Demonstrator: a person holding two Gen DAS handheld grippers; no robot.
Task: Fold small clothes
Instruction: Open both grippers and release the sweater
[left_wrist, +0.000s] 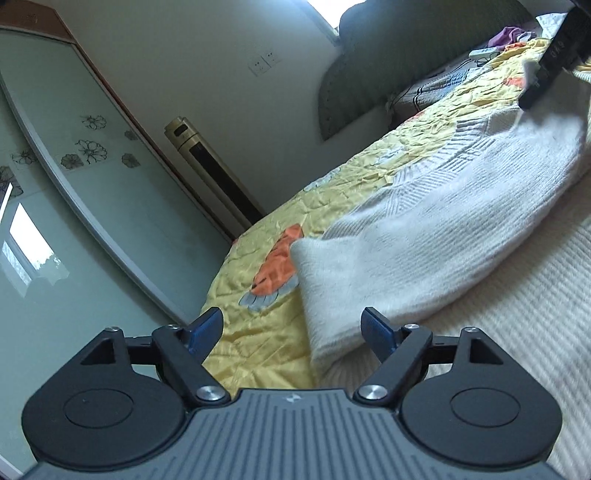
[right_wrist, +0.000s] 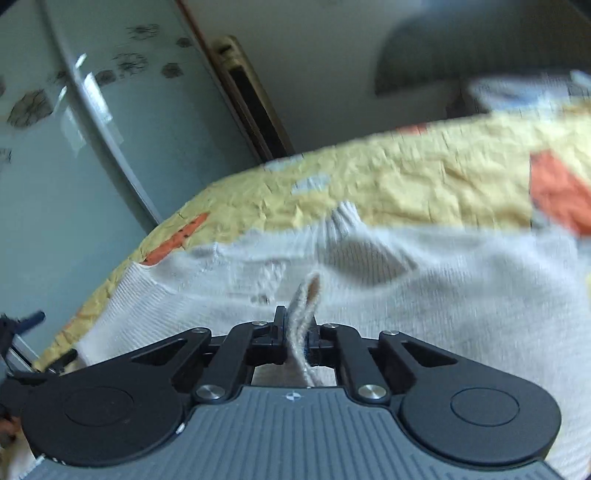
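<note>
Pinching a fold of the white sweater (right_wrist: 424, 295) in the right gripper (right_wrist: 297, 332), jaws clamped, near the bed's (left_wrist: 258, 332) edge. Left gripper (left_wrist: 291, 332) spread wide, gripping nothing, just over the sweater's folded end.

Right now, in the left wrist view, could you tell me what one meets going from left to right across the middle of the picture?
Glass wardrobe door with flower prints → tall gold standing air conditioner → yellow bedspread with an orange patch → white knitted sweater.
</note>
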